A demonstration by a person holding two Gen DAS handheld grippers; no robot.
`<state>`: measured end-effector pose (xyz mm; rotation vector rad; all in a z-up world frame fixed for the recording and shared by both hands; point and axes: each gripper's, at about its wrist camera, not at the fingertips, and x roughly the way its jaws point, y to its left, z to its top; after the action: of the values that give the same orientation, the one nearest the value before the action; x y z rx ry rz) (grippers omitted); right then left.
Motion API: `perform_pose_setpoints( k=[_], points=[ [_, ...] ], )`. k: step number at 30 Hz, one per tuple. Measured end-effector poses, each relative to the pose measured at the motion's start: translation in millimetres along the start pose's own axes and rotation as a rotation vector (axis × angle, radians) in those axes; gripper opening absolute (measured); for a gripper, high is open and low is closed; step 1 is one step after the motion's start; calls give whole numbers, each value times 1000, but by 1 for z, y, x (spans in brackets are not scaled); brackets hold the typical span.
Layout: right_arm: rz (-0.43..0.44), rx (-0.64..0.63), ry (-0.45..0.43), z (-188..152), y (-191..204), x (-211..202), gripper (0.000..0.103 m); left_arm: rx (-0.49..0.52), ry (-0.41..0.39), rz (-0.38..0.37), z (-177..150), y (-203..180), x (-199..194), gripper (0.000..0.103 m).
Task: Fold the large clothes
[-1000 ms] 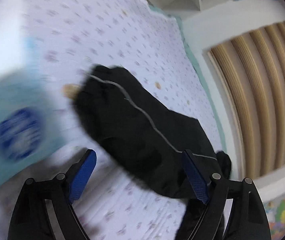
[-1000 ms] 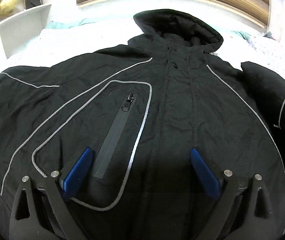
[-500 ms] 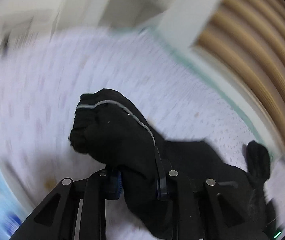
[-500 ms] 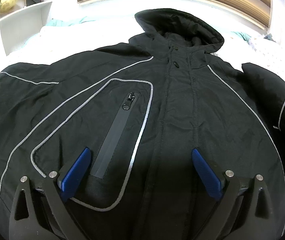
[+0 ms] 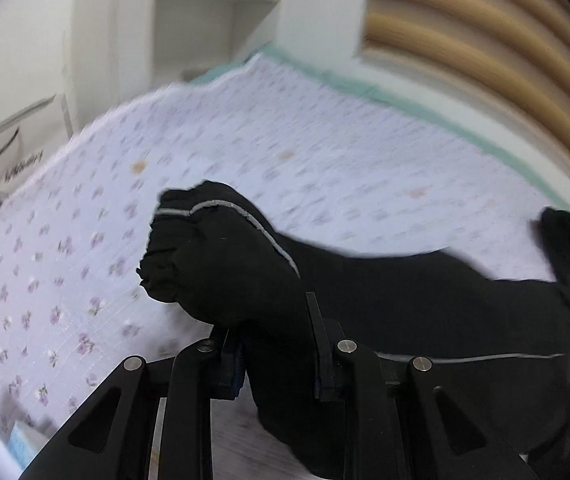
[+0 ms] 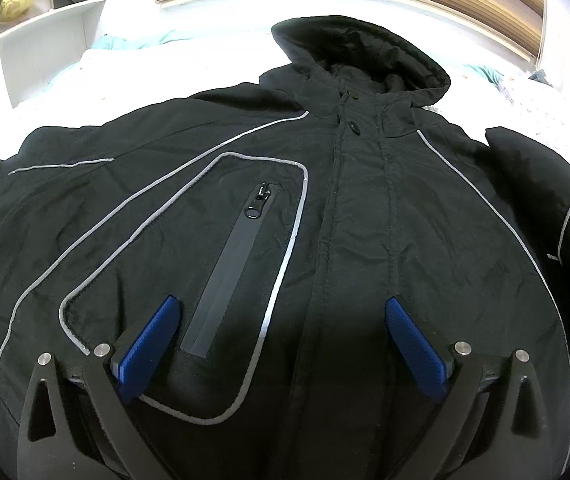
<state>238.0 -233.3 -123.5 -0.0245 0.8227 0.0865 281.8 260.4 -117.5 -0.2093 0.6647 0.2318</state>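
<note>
A large black hooded jacket (image 6: 325, 220) with grey piping lies face up on the bed, hood (image 6: 361, 56) at the far end. My right gripper (image 6: 281, 344) is open and hovers over the jacket's lower front, beside the chest pocket zip (image 6: 241, 256). My left gripper (image 5: 277, 356) is shut on the jacket's left sleeve (image 5: 221, 256) and holds it raised off the bedsheet, the cuff bunched beyond the fingers. The rest of the jacket (image 5: 465, 320) trails to the right in the left wrist view.
The bed has a white sheet with small purple flowers (image 5: 85, 248) and a teal edge (image 5: 405, 100). A ribbed wooden headboard (image 5: 485, 40) stands behind. White shelves (image 6: 45, 40) are at the back left. The jacket's right sleeve (image 6: 557, 208) lies at the right.
My left gripper closed on the left sleeve and lifted it, swinging toward the headboard. The sleeve end at the far left of the right wrist view has shifted inward. My right gripper stayed almost still.
</note>
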Motion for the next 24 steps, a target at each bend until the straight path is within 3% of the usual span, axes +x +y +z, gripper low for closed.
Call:
perform_pose_setpoints(
  k=[4, 7, 10, 12, 13, 16, 21, 24],
  points=[
    [17, 10, -8, 0, -2, 2, 103, 90, -102, -160, 15, -64, -59, 26],
    [24, 15, -9, 0, -3, 2, 103, 163, -113, -311, 18, -123, -89, 30],
    [27, 17, -10, 1, -3, 2, 103, 182, -17, -485, 9, -178, -95, 30],
    [34, 22, -12, 1, -3, 2, 103, 180, 113, -584, -9, -217, -79, 30],
    [37, 24, -13, 0, -4, 2, 103, 216, 170, -597, -23, -240, -70, 30],
    [46, 30, -17, 0, -4, 2, 103, 323, 239, -562, -61, -285, -47, 30],
    [55, 35, -19, 0, -5, 2, 103, 327, 420, -560, -105, -316, 8, 31],
    [65, 43, -25, 0, -6, 1, 103, 354, 399, -567, -115, -320, 9, 39]
  ],
)
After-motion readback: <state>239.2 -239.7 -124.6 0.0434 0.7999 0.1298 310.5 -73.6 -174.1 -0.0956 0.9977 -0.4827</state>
